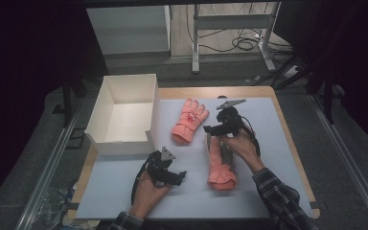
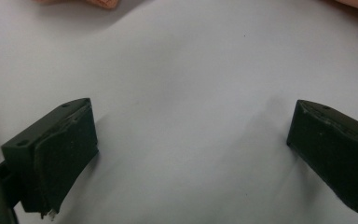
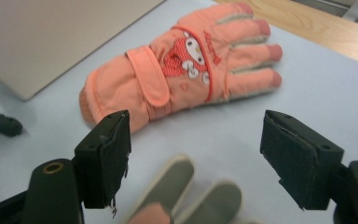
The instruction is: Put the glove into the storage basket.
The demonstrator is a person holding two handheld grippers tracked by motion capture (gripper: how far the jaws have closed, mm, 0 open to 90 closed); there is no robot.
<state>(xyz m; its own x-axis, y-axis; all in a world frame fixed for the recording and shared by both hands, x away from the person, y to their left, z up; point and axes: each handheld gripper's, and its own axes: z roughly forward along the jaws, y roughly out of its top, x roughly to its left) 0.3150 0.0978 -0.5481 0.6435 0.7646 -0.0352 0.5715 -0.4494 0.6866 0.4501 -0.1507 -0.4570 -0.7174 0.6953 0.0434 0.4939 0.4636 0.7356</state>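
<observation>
Gaping wide and holding nothing, the right gripper (image 3: 193, 158) hovers over a glove's fingertips (image 3: 186, 186); the left gripper (image 2: 191, 154) likewise spread.

Table (image 1: 287, 125) carries 2 gloves (image 1: 189, 120) (image 1: 220, 165), white box (image 1: 122, 114).

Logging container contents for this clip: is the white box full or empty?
Empty. The high view looks down into the white box and shows only its bare floor and walls; both pink gloves lie outside it on the table.
</observation>
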